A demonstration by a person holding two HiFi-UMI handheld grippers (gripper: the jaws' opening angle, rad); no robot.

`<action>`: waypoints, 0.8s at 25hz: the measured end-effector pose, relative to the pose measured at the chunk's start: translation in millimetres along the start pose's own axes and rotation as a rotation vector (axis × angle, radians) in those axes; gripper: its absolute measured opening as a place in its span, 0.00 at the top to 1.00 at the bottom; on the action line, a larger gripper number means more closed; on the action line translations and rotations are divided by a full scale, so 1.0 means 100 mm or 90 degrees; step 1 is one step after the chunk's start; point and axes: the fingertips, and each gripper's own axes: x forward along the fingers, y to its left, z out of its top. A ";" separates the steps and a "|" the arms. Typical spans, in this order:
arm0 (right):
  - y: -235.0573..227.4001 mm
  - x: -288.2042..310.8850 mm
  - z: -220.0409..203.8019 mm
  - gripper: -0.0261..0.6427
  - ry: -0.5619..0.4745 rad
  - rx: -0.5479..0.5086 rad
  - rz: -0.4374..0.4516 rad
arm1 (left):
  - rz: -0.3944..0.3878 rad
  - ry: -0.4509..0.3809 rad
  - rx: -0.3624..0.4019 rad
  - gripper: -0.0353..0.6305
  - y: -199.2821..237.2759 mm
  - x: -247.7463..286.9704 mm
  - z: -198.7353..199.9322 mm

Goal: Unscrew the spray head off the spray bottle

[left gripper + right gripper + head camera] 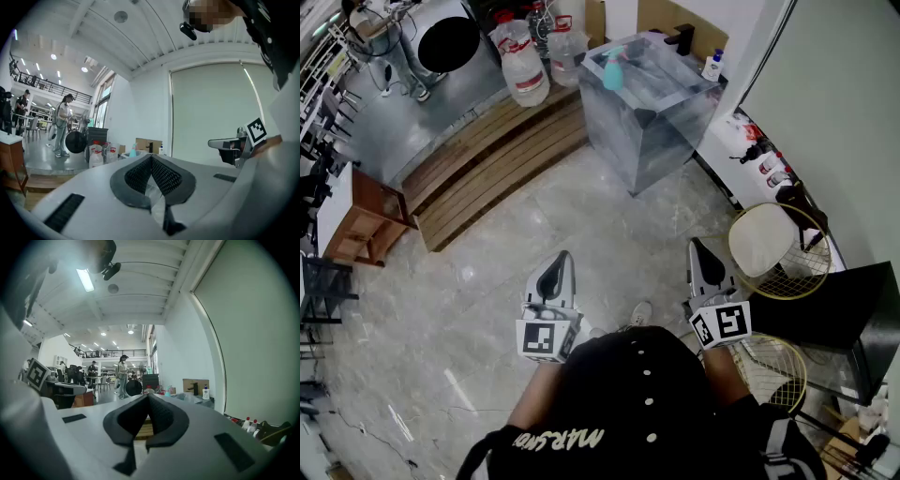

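Spray bottle [614, 71] tiny, far off on steel bench [649, 131]; spray head detail unreadable. Left gripper [562, 261] & right gripper [698, 248] jaws together, empty (both level). Grey marble floor [487, 309], wood platform [497, 159] by bench.

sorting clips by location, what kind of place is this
Probably a big open workshop or lab hall, not a home: a steel counter with a spray bottle on it, large water jugs beside it, and a railed upper gallery with people below.
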 end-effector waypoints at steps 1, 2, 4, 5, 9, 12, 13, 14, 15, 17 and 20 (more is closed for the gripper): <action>-0.02 -0.01 -0.01 0.94 -0.001 0.001 0.000 | 0.002 0.000 -0.004 0.91 -0.01 0.00 -0.01; -0.04 -0.01 -0.01 0.94 -0.002 0.002 0.000 | 0.003 0.001 -0.006 0.91 -0.02 0.01 -0.03; -0.07 -0.02 -0.02 0.94 -0.003 0.004 0.001 | 0.003 0.002 -0.006 0.91 -0.04 0.03 -0.05; -0.09 -0.01 -0.02 0.94 -0.003 0.004 0.002 | 0.003 0.002 -0.005 0.91 -0.05 0.04 -0.06; -0.18 0.03 -0.01 0.94 -0.004 0.003 0.013 | 0.007 0.003 0.000 0.91 -0.11 0.14 -0.06; -0.26 0.04 0.04 0.94 -0.022 0.006 0.023 | 0.010 0.003 0.002 0.91 -0.18 0.23 -0.05; -0.29 0.05 0.05 0.94 -0.031 0.009 0.027 | 0.011 0.002 0.002 0.91 -0.20 0.26 -0.05; -0.32 0.06 0.06 0.94 -0.036 0.011 0.033 | 0.013 0.002 0.004 0.91 -0.22 0.29 -0.06; -0.35 0.07 0.05 0.94 -0.036 0.010 0.038 | 0.017 0.004 0.007 0.91 -0.23 0.33 -0.07; -0.40 0.11 0.03 0.94 -0.026 0.003 0.050 | 0.030 0.010 0.013 0.91 -0.24 0.39 -0.08; -0.47 0.16 0.02 0.94 -0.023 -0.004 0.064 | 0.048 0.012 0.022 0.91 -0.24 0.48 -0.04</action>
